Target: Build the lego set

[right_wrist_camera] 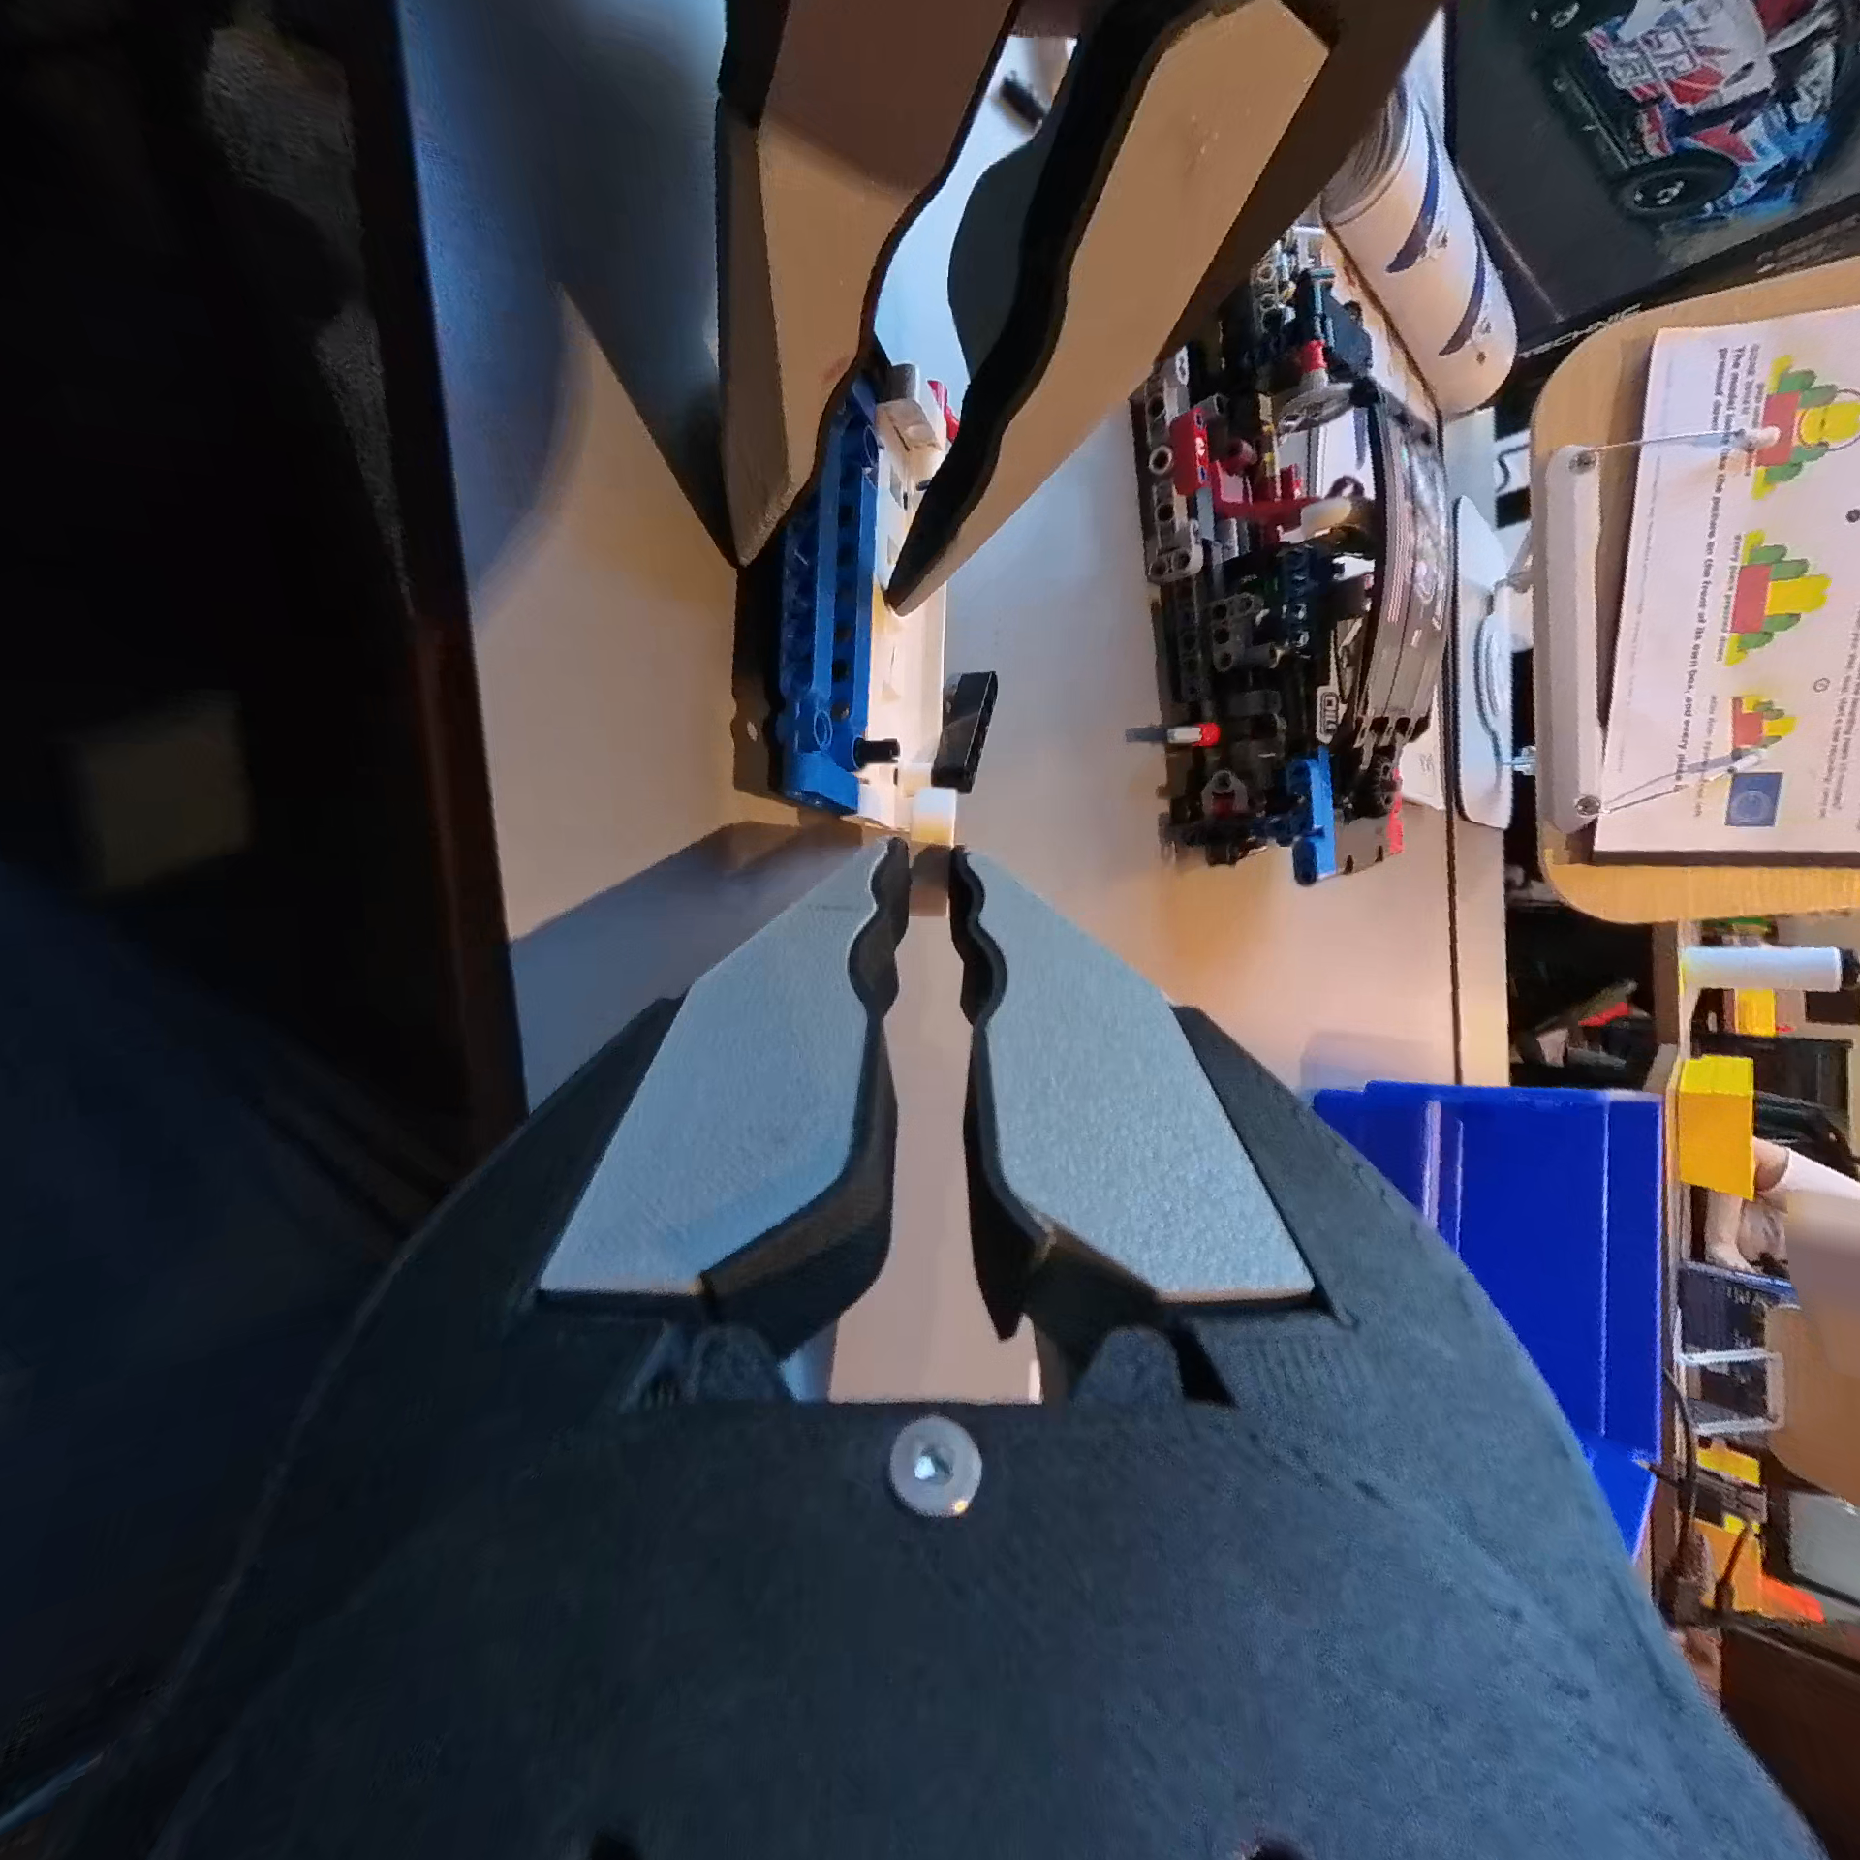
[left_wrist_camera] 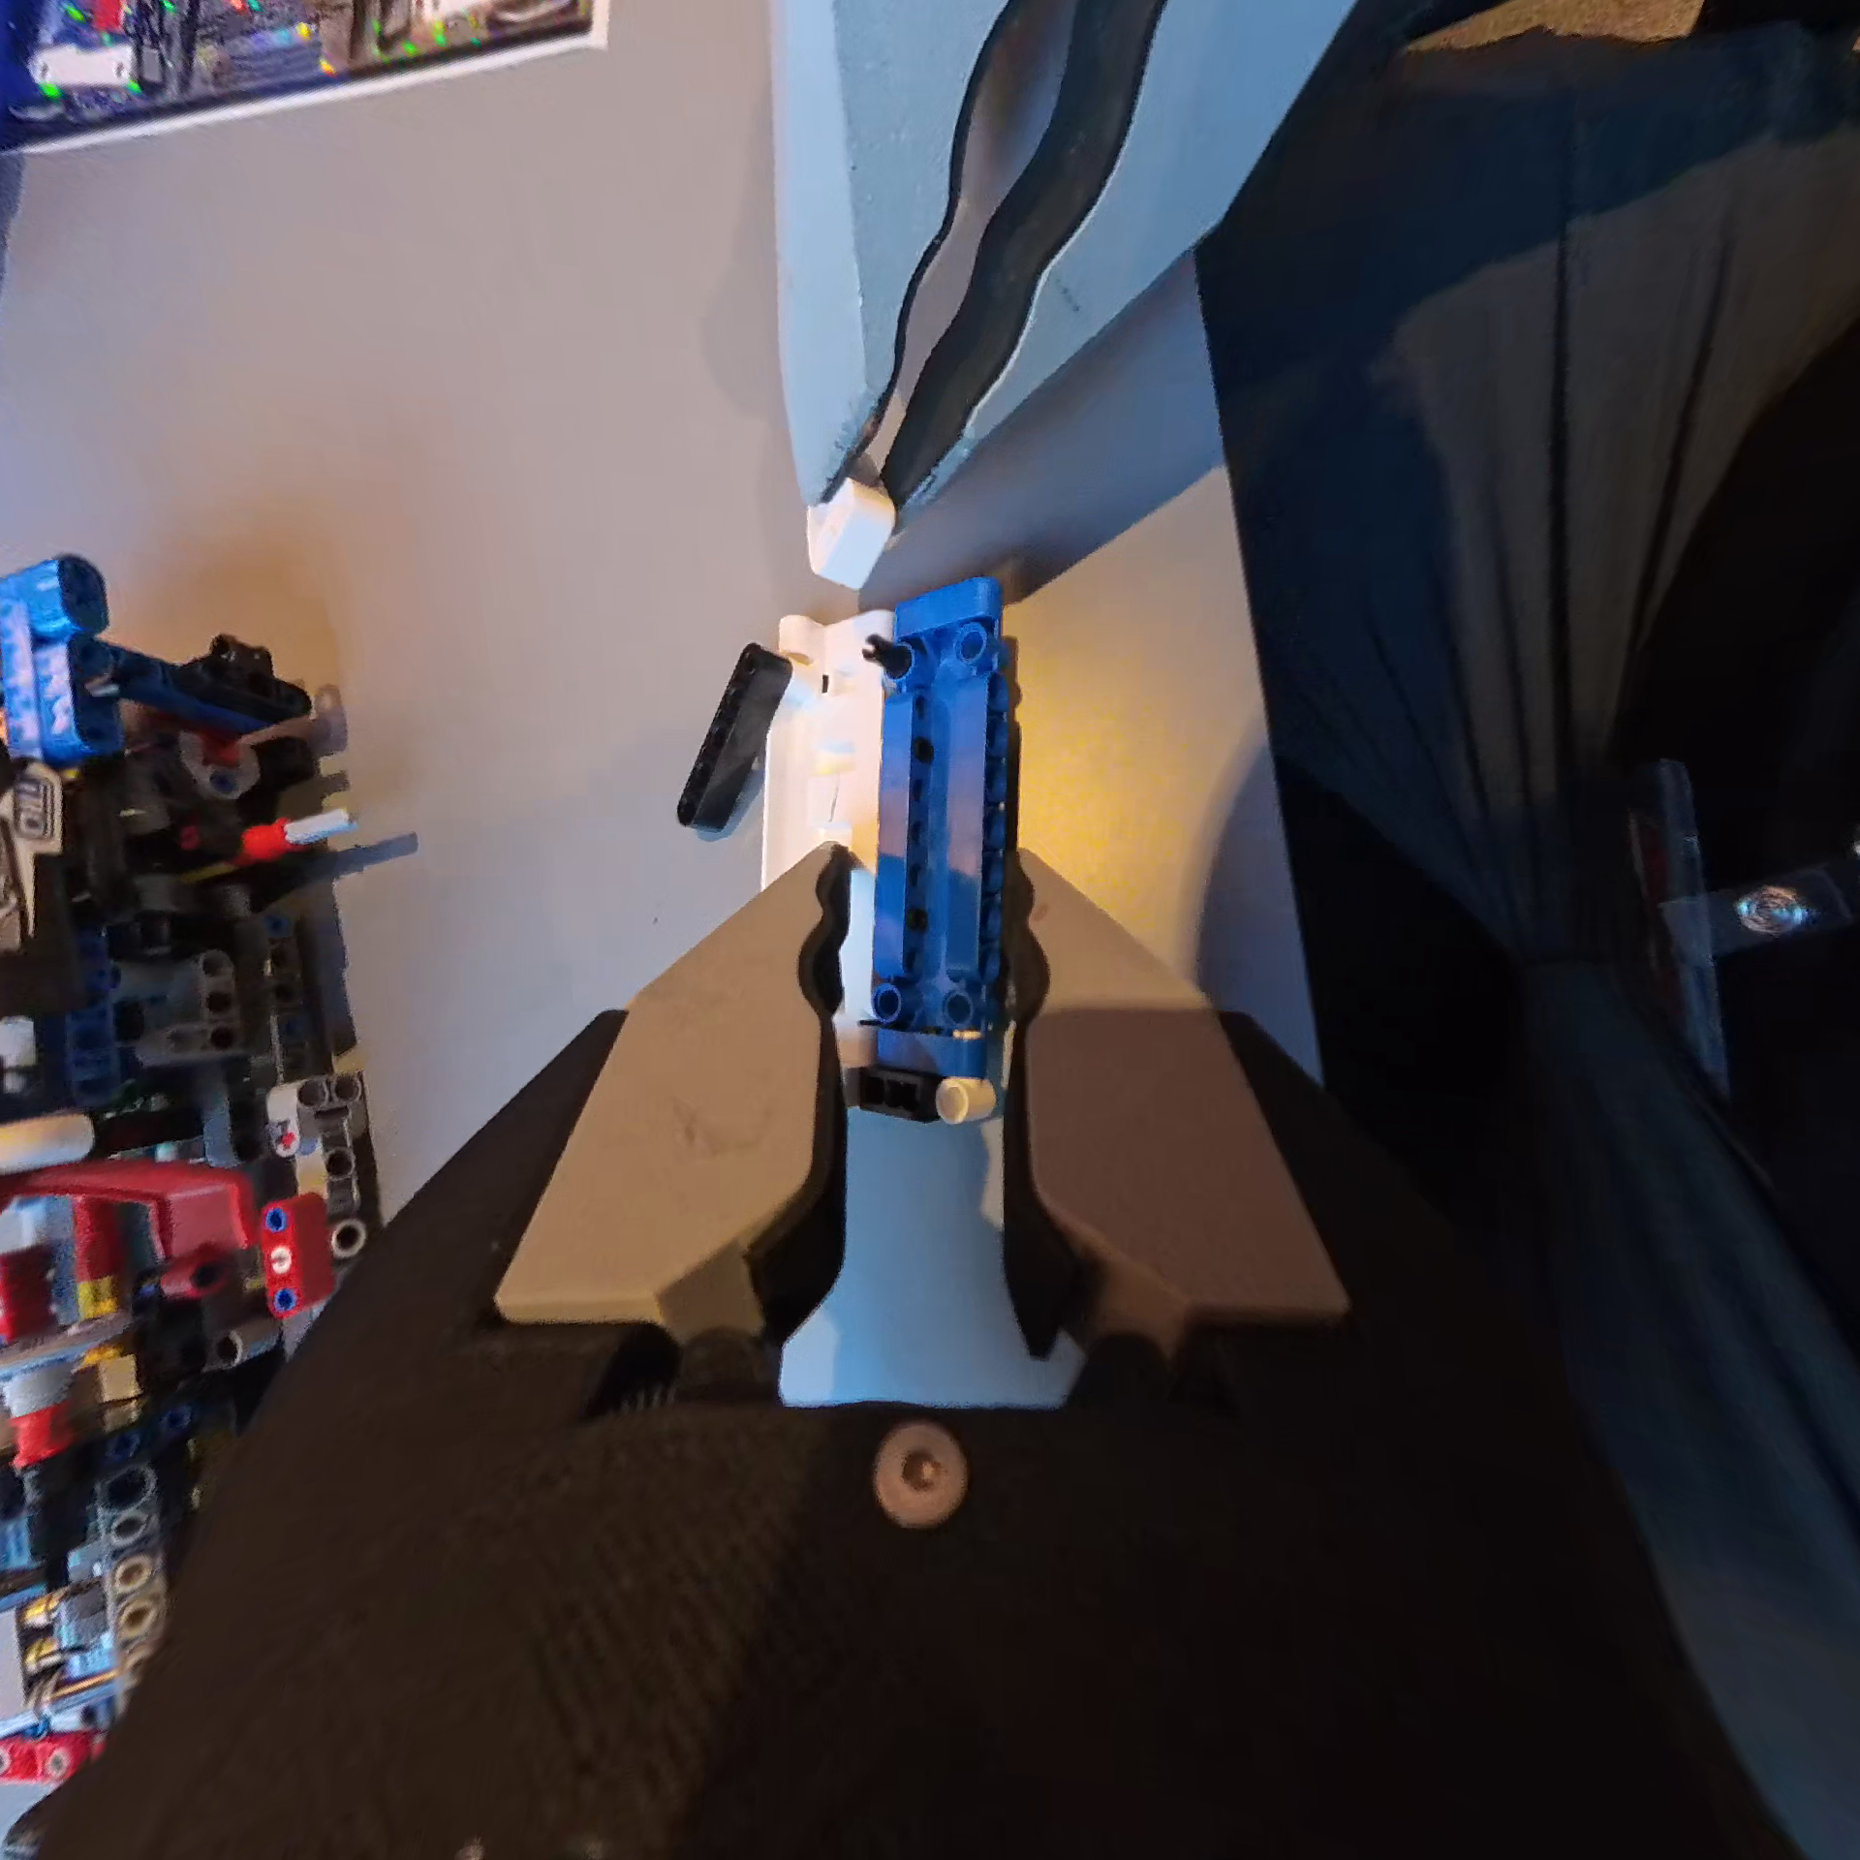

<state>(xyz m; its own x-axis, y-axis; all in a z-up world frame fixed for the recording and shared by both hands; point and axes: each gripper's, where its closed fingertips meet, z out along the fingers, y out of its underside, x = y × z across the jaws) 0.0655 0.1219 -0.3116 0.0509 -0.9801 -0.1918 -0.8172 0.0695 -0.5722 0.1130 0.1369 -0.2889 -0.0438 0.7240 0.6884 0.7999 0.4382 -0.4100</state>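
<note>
**Two claws meet over a blue-and-white panel**

Left claw (left_wrist_camera: 921, 966) is clamped on the panel (left_wrist_camera: 941, 825), a blue perforated frame backed by white plates, with a black beam (left_wrist_camera: 733, 740) hanging off its far end. Right claw (right_wrist_camera: 928, 866) comes in from the opposite side, its fingers pinched on a small white block (right_wrist_camera: 934, 813) just at the panel's end. Farther along the tabletop (right_wrist_camera: 1057, 705), toward its far edge, sits the half-built car (right_wrist_camera: 1298, 604). A blue bin (right_wrist_camera: 1510, 1208) stands beyond the tabletop's edge.
</note>
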